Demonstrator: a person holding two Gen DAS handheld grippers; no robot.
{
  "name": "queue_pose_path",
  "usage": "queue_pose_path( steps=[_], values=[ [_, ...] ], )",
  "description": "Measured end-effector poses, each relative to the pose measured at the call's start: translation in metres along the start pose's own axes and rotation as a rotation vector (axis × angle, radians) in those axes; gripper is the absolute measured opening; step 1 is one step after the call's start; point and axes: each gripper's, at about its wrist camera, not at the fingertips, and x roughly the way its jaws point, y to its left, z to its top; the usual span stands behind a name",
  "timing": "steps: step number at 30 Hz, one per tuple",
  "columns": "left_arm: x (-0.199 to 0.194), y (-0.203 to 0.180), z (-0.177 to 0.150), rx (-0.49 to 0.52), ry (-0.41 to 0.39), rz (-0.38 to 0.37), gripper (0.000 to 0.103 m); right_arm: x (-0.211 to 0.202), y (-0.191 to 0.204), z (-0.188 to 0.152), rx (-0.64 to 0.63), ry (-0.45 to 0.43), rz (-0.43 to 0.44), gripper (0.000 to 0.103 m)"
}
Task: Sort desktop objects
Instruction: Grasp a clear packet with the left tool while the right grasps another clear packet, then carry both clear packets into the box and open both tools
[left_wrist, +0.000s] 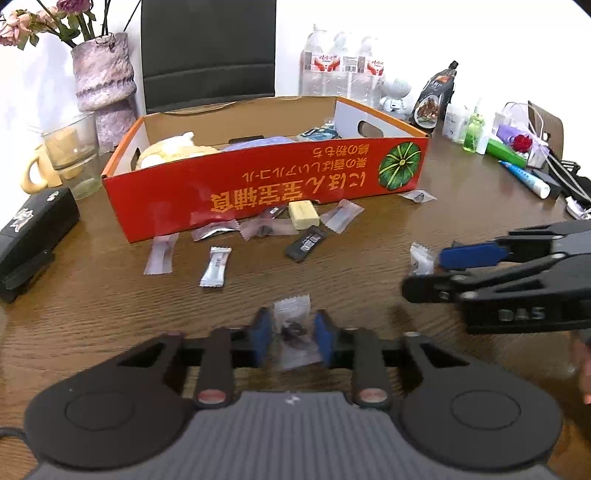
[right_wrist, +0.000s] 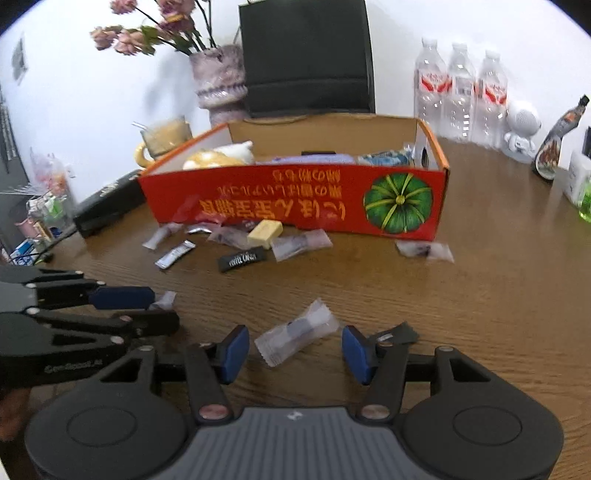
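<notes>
In the left wrist view, a red cardboard box (left_wrist: 266, 184) fills the middle of the frame on the wooden bench (left_wrist: 369, 258), already holding a pale soft toy and some packets. Along its near wall lie several wrapped candies: a yellow block (left_wrist: 303, 215), a black packet (left_wrist: 306, 243), a silver sachet (left_wrist: 215, 266) and pinkish clear wrappers. A flower vase (left_wrist: 105, 77) and a glass (left_wrist: 74, 155) stand at upper left, a black stapler (left_wrist: 33, 240) at the left edge, water bottles (left_wrist: 341, 66) behind the box, and small bottles, a pen and cables crowd the upper right. The left gripper (left_wrist: 292, 338) sits low in the centre of the frame, its blue pads closed against a clear-wrapped candy (left_wrist: 293, 332) with a dark piece inside. The right gripper (left_wrist: 434, 273) reaches in from the right edge, level with the bench, a small white wrapper (left_wrist: 421, 258) just at its tips; I cannot tell from here whether it touches it.

In the right wrist view, the same box (right_wrist: 295, 199) stands centre frame with the scattered candies before it, one clear packet (right_wrist: 424, 251) lying off to the right near the box corner. The right gripper (right_wrist: 295, 349) is low and centred with its pads spread wide, and a clear-wrapped sweet (right_wrist: 297, 336) lies on the bench between them, touching neither pad. A black wrapper (right_wrist: 397, 334) lies just behind the right pad. The left gripper (right_wrist: 162, 306) enters from the left edge, lying sideways.
</notes>
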Motion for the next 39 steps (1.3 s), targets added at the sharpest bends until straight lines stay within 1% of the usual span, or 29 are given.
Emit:
queue_pose_path(
  steps=[1,4,5,7,11,13,16,17,19,21,23,25,26,28,29,30,31,32,33,34,35,36,37,38,39],
  values=[
    [0.0,0.0,0.0,0.001,-0.002,0.0,0.021,0.002,0.001,0.001,0.001,-0.003,-0.006,0.053],
    [0.0,0.0,-0.001,0.001,-0.007,0.0,0.02,0.007,0.007,0.0,-0.023,-0.017,-0.023,0.037],
    [0.0,0.0,-0.002,0.001,-0.009,0.001,0.02,0.008,0.01,0.0,-0.041,-0.021,-0.038,0.029],
    [-0.002,-0.001,-0.003,-0.005,-0.013,0.001,0.019,0.007,0.014,-0.002,-0.069,-0.026,-0.048,0.018],
    [-0.011,-0.002,0.0,-0.02,-0.043,0.004,0.016,0.001,0.019,-0.004,-0.099,-0.038,-0.054,0.017],
    [-0.022,-0.001,0.006,-0.029,-0.073,0.002,0.016,-0.007,0.02,-0.003,-0.099,-0.056,-0.044,0.016],
    [-0.041,0.006,0.025,-0.06,-0.135,-0.023,0.016,-0.029,0.018,0.01,-0.091,-0.116,-0.024,0.016],
    [-0.048,0.01,0.036,-0.073,-0.161,-0.043,0.016,-0.033,0.016,0.02,-0.087,-0.131,-0.02,0.016],
    [-0.055,0.021,0.06,-0.106,-0.19,-0.107,0.016,-0.036,0.009,0.047,-0.078,-0.156,-0.012,0.016],
    [-0.054,0.029,0.091,-0.121,-0.209,-0.124,0.016,-0.039,0.002,0.074,-0.069,-0.181,-0.004,0.016],
    [-0.042,0.036,0.127,-0.145,-0.197,-0.151,0.016,-0.043,-0.004,0.1,-0.06,-0.205,0.003,0.016],
    [-0.02,0.041,0.162,-0.163,-0.158,-0.174,0.016,-0.046,-0.011,0.127,-0.051,-0.23,0.011,0.016],
    [-0.005,0.042,0.175,-0.162,-0.128,-0.166,0.016,-0.036,-0.015,0.142,-0.041,-0.208,0.015,0.016],
    [0.029,0.045,0.196,-0.173,-0.067,-0.143,0.016,-0.005,-0.024,0.171,-0.013,-0.129,0.023,0.016],
    [0.046,0.047,0.201,-0.185,-0.029,-0.135,0.016,0.012,-0.03,0.182,0.001,-0.086,0.029,0.016],
    [0.061,0.051,0.202,-0.198,0.01,-0.147,0.016,0.028,-0.035,0.188,0.013,-0.043,0.029,0.016],
    [0.071,0.054,0.201,-0.211,0.034,-0.142,0.017,0.043,-0.038,0.192,0.024,-0.003,0.023,0.016],
    [0.081,0.056,0.2,-0.224,0.057,-0.135,0.019,0.055,-0.041,0.195,0.036,0.031,0.016,0.021],
    [0.09,0.059,0.199,-0.237,0.08,-0.128,0.03,0.063,-0.043,0.195,0.051,0.052,0.006,0.026],
    [0.093,0.062,0.198,-0.247,0.079,-0.102,0.046,0.069,-0.045,0.195,0.066,0.066,-0.003,0.034],
    [0.095,0.064,0.196,-0.246,0.075,-0.077,0.05,0.073,-0.046,0.194,0.076,0.074,-0.013,0.047],
    [0.095,0.066,0.194,-0.236,0.082,-0.068,0.055,0.075,-0.048,0.193,0.078,0.083,-0.021,0.058],
    [0.096,0.069,0.193,-0.225,0.09,-0.059,0.063,0.077,-0.049,0.191,0.078,0.094,-0.028,0.062],
    [0.097,0.071,0.191,-0.218,0.112,-0.053,0.067,0.079,-0.052,0.189,0.083,0.114,-0.037,0.068],
    [0.096,0.074,0.19,-0.219,0.131,-0.042,0.072,0.083,-0.054,0.188,0.093,0.139,-0.048,0.068]
  ],
)
